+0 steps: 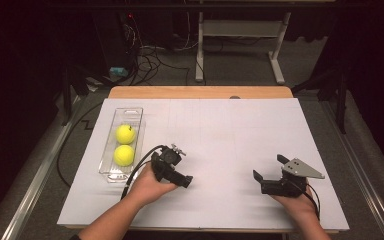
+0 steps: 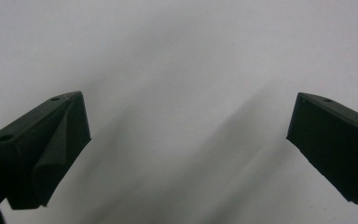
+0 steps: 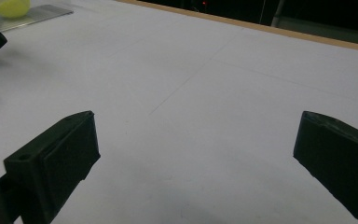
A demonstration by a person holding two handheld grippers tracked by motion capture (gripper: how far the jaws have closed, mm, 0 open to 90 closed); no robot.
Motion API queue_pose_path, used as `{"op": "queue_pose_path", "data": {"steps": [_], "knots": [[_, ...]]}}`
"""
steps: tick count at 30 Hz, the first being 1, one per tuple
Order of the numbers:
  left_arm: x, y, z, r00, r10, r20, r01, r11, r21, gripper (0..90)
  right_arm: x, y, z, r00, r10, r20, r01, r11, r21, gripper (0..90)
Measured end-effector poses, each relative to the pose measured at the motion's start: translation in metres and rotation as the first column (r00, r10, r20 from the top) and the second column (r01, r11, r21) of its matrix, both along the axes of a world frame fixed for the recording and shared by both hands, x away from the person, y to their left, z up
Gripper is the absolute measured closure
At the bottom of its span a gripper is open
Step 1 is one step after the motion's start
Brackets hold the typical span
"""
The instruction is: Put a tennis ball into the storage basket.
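Two yellow felt tennis balls, the far one (image 1: 125, 134) and the near one (image 1: 124, 155), lying one behind the other inside a long clear plastic tray (image 1: 130, 111). Touching each other or almost so; cannot tell exactly. Kept from rolling by the tray walls, probably the reason for such a narrow container. Room left at the far end of the tray and a little at the near end.

Tray itself set on the left part of a white table board (image 1: 230, 130), long side pointing away from the person.

Left gripper (image 1: 177, 172) held in the left hand just to the right of the near end of the tray, low over the board. Jaws spread wide in the left gripper view (image 2: 189, 140), with nothing between them except bare white surface; released, grasping nothing. Likely kept here as the closer tool for reaching the balls.

Right gripper (image 1: 270, 167) held well to the right of the tray, also low, with the grey three-cornered plate on top. Jaws wide apart here too (image 3: 196, 149), empty, aimed across the board toward the tray, so that a ball (image 3: 9, 7) appears in the upper left corner of the right gripper view.

Judging from this: no grasp begun yet, both tools ready and waiting.
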State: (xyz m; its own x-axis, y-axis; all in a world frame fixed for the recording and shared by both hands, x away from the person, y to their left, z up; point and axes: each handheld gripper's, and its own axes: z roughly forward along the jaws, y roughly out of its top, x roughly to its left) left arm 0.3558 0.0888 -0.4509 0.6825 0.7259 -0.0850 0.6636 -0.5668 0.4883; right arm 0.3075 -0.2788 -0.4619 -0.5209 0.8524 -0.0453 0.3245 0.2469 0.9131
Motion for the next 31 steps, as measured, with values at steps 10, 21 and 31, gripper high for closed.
{"op": "queue_pose_path", "data": {"steps": [10,21,31], "knots": [[-0.014,0.028,-0.016,0.9838,0.105,0.145,-0.064,0.9627,-0.263,0.4,-0.003,0.003,0.0,1.0,0.001,0.001,-0.001,1.0,0.007,0.0],[-0.036,0.043,-0.001,0.9181,0.132,0.374,0.051,0.8952,-0.443,0.2,-0.014,0.014,-0.001,1.0,-0.001,0.006,0.001,1.0,0.015,0.0],[-0.04,0.054,0.001,0.9228,0.158,0.351,0.044,0.8624,-0.504,0.0,-0.032,0.001,0.007,0.9982,-0.041,0.045,0.038,0.997,0.066,0.0]]}}
